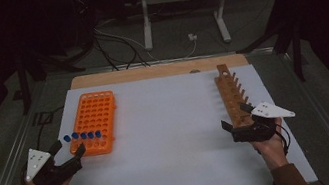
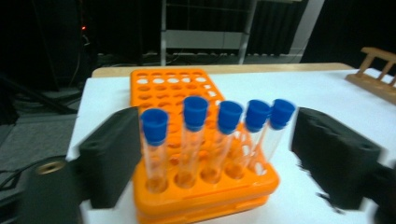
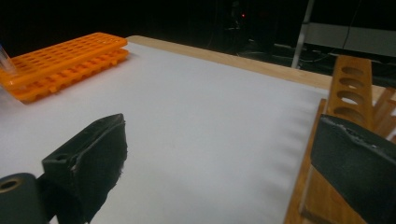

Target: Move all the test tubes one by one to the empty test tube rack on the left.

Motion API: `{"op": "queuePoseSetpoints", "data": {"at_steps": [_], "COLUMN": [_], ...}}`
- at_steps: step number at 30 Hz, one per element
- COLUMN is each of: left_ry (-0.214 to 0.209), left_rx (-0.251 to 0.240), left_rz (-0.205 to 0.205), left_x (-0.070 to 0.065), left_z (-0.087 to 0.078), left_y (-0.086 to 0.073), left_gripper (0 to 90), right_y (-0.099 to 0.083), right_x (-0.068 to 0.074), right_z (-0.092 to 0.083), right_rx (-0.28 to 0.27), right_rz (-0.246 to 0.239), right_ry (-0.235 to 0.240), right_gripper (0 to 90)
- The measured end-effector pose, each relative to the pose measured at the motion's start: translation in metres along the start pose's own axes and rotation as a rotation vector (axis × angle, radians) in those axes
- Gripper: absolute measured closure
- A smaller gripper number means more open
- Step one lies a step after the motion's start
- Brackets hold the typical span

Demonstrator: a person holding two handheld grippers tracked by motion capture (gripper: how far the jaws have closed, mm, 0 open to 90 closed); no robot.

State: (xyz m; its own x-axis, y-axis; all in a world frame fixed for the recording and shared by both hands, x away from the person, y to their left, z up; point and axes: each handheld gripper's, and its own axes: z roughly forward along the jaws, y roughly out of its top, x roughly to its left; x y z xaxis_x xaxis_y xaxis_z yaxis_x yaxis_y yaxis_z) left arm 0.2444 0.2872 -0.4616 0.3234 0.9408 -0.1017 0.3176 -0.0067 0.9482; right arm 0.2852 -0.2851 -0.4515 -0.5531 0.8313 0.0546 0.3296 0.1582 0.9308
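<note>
1. While the left gripper [image 1: 68, 156] sits at the near left corner of the white table top [image 1: 170, 137], its jaws stand wide apart and hold nothing.
2. In the left gripper view, a row of five blue-capped test tubes [image 2: 219, 140] stands straight ahead of that claw, between the lines of its two black jaws but clear of both pads.
3. The tubes stand upright in the nearest row of the orange rack [image 2: 205, 186], which begins just beyond the jaw tips and runs away from the claw towards the far edge of the table.
4. The tube at the left end of the row [image 2: 154, 144] is closest to the claw's left jaw; the one at the right end [image 2: 275, 135] leans a little and stands near the right jaw.
5. The right gripper [image 1: 235, 118] is at the near end of the wooden rack [image 1: 232, 96], with its jaws spread wide and nothing gripped.
6. In the right gripper view, the wooden rack [image 3: 348, 93] lies by the claw's right jaw and stretches away from it, its round holes open on top; whether that jaw touches the wood cannot be told.
7. Bare white surface lies between the right claw's jaws, and the orange rack [image 3: 65, 60] lies well off to that claw's left.
8. The two grippers are well apart, each held by one hand.
</note>
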Motion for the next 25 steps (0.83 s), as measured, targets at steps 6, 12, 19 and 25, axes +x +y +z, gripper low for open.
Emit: {"op": "queuePoseSetpoints", "data": {"at_steps": [6, 12, 19, 25], "left_ry": [-0.004, -0.001, 0.011, 0.023], "left_rx": [0.009, 0.012, 0.005, -0.002], "left_rz": [0.014, 0.026, 0.01, 0.0], "left_x": [-0.006, -0.009, -0.003, -0.002], "left_z": [0.003, 0.006, 0.004, 0.002], "left_y": [-0.001, -0.003, -0.005, -0.006], "left_gripper": [2.4, 0.6, 0.6, 0.6], "right_y": [-0.012, -0.023, -0.03, -0.033], "right_x": [-0.004, -0.006, -0.008, -0.009], "right_z": [-0.009, -0.015, -0.018, -0.019], "right_rx": [-0.025, -0.028, -0.035, -0.036], "right_rz": [0.012, 0.023, 0.033, 0.036], "right_ry": [-0.024, -0.04, -0.054, -0.055], "right_gripper": [2.5, 2.4, 1.5, 0.6]}}
